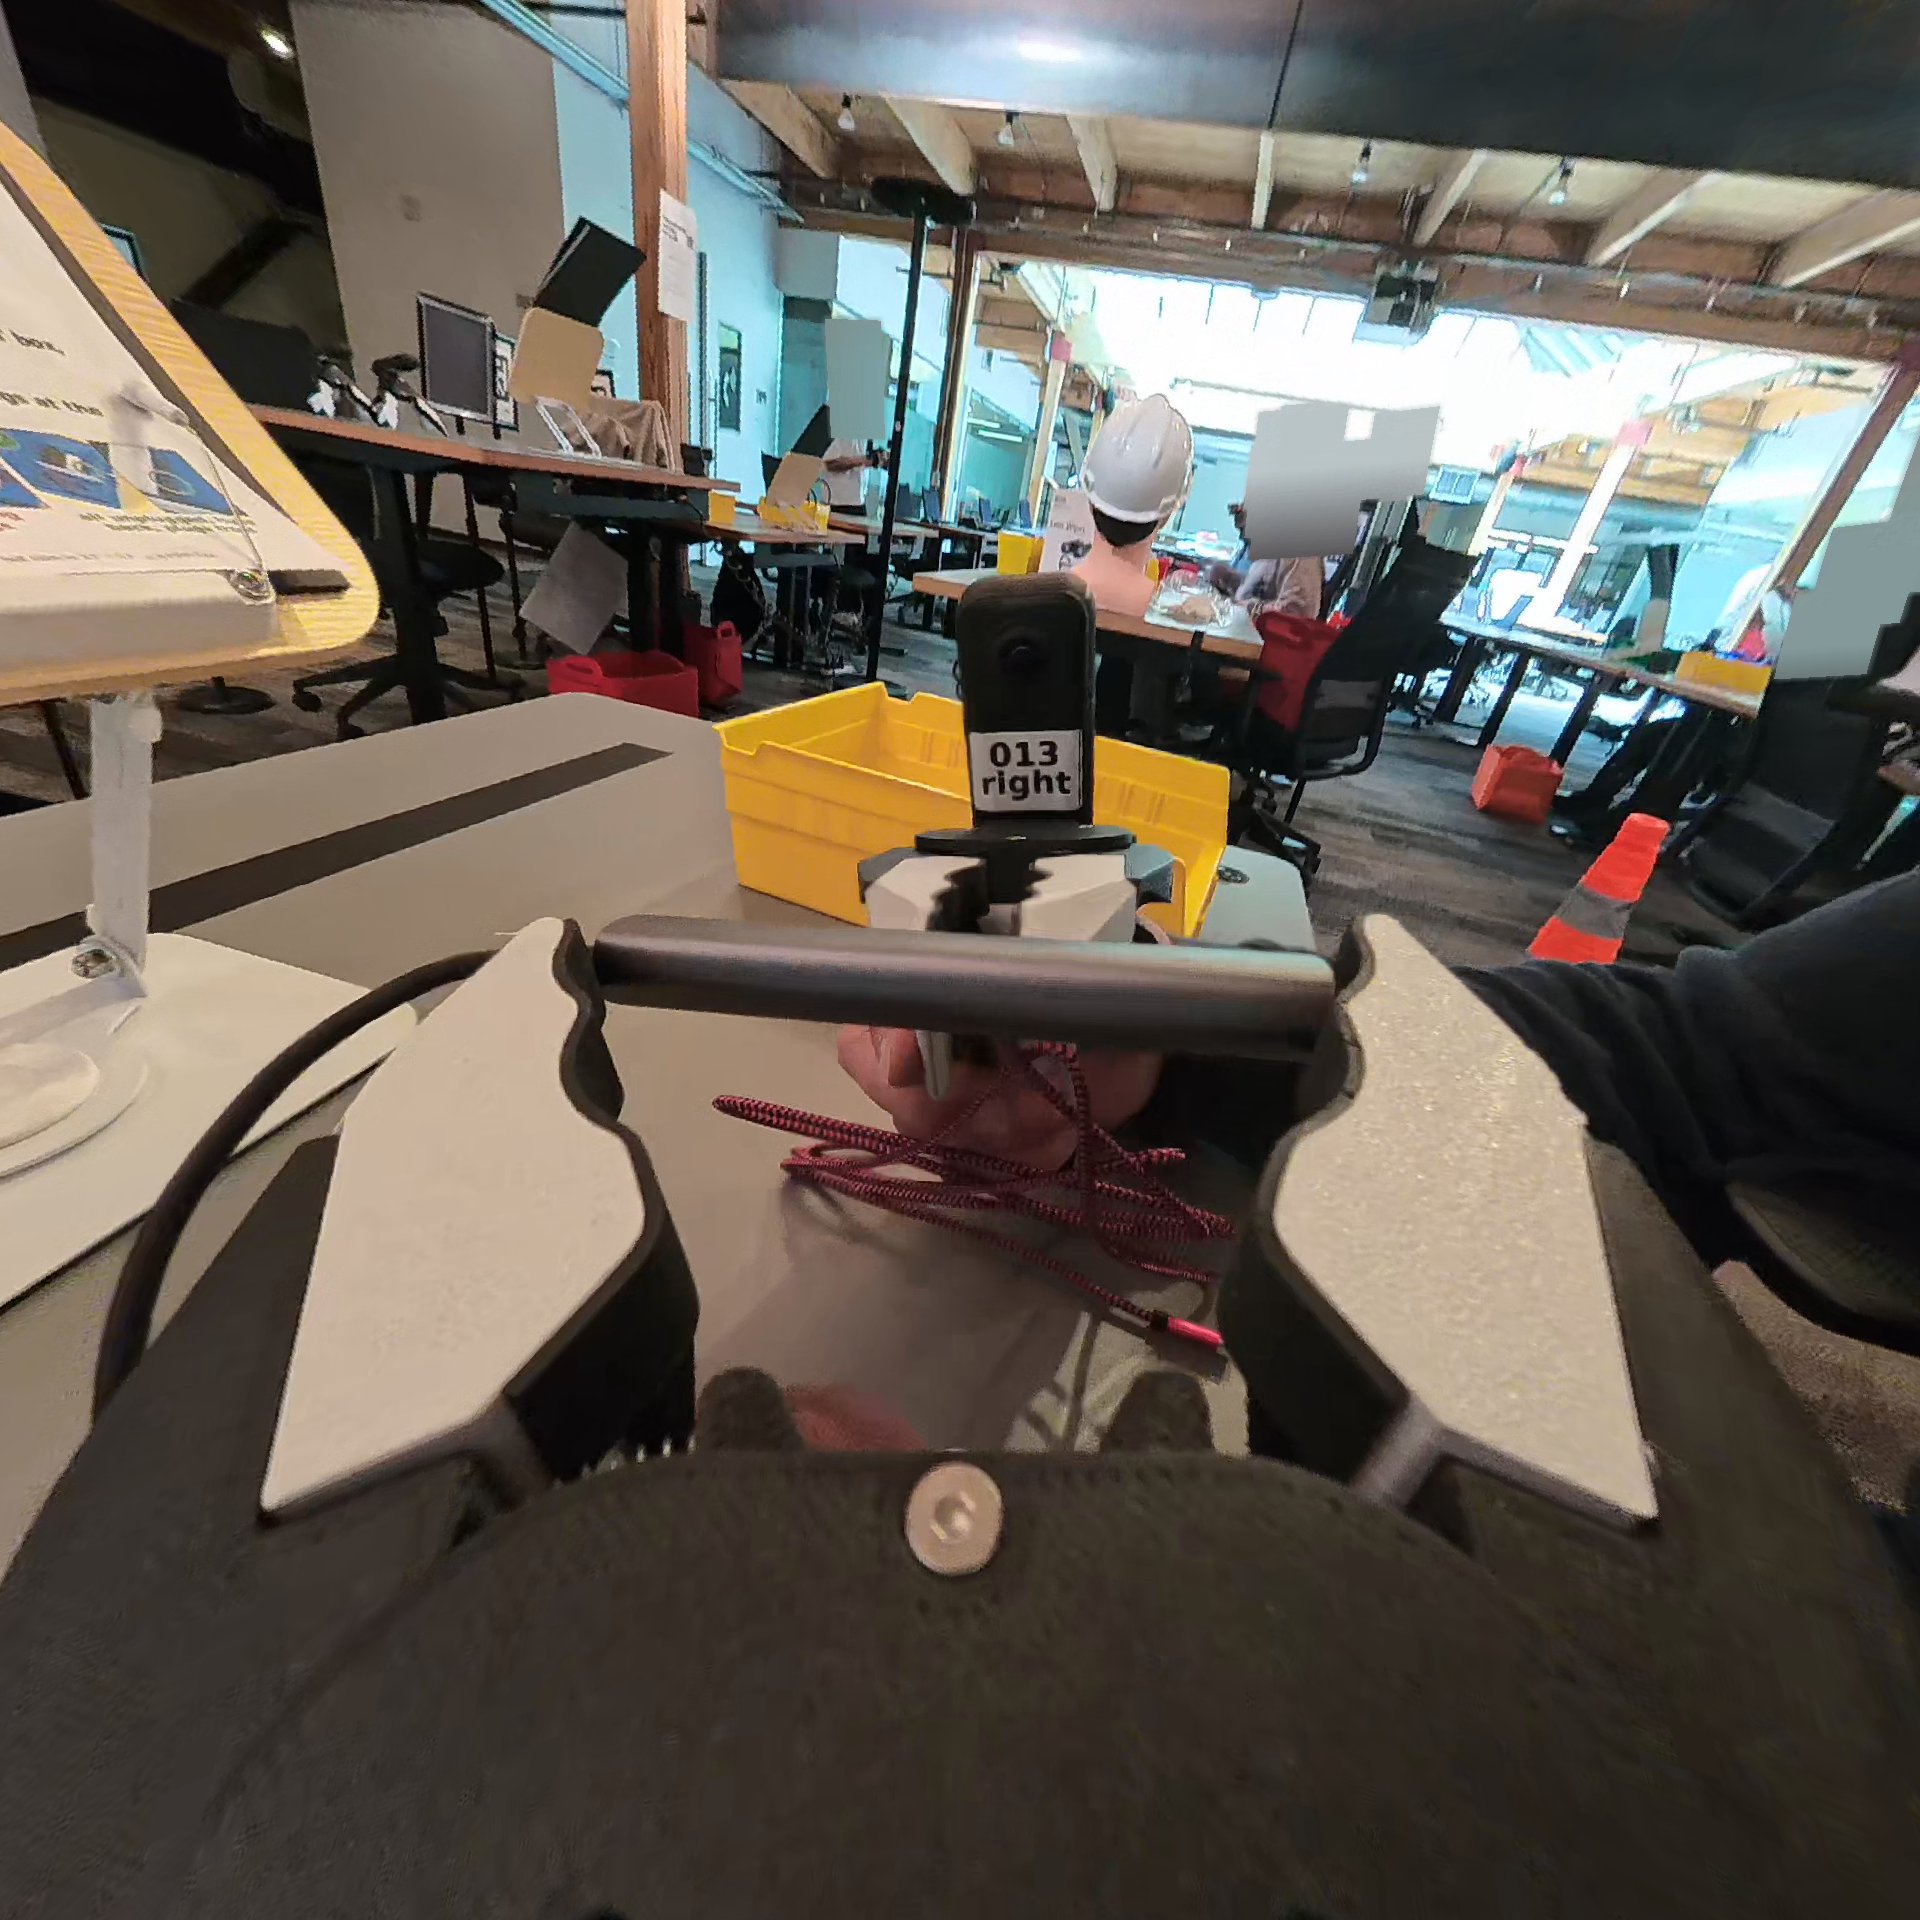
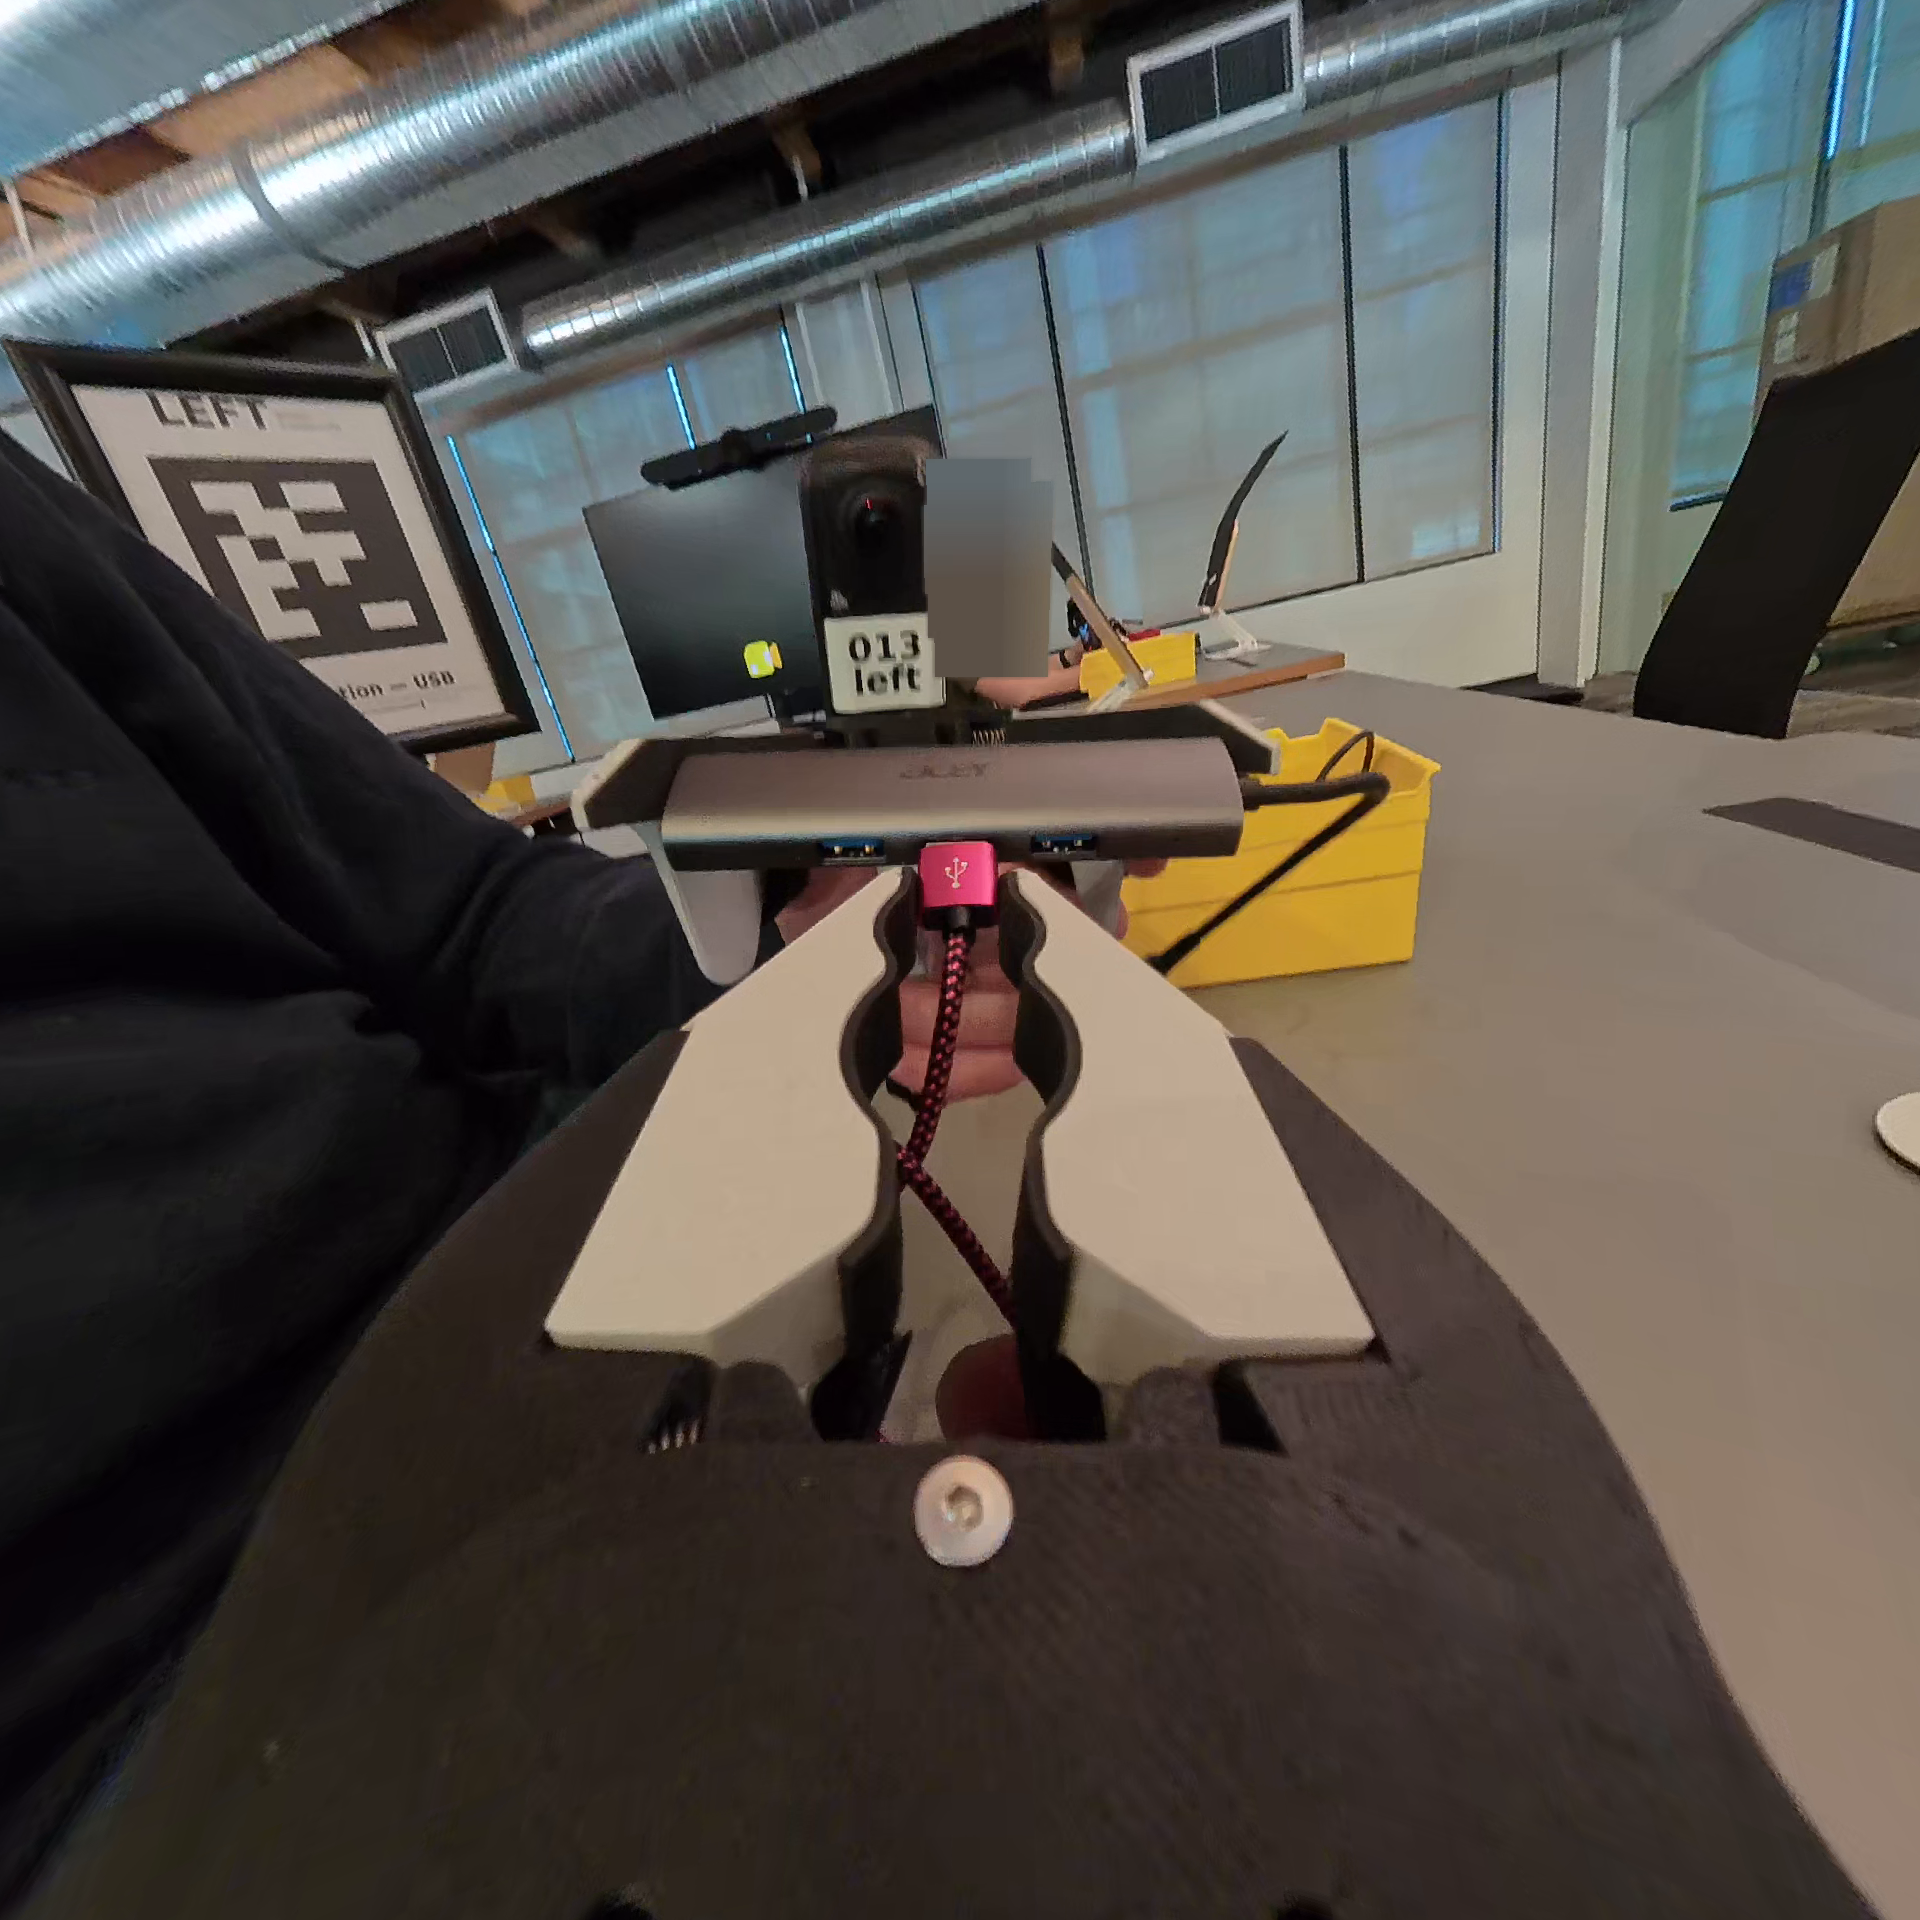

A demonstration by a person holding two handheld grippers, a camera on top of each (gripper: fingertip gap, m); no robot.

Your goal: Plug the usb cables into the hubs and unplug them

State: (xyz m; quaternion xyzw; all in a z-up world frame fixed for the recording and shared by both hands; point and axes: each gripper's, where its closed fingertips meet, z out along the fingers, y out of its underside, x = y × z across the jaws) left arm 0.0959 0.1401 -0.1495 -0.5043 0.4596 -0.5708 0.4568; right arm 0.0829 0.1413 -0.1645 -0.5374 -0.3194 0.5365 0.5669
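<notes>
Between the left gripper's fingertips: grey USB hub, clamped crosswise at its ends. Straight ahead, right gripper pinched on pink USB plug, seated in hub's middle port. Braided cable coiled on table below.

Grey hub, pink plug, pink-and-black braided cable, yellow bin, white fingers.
</notes>
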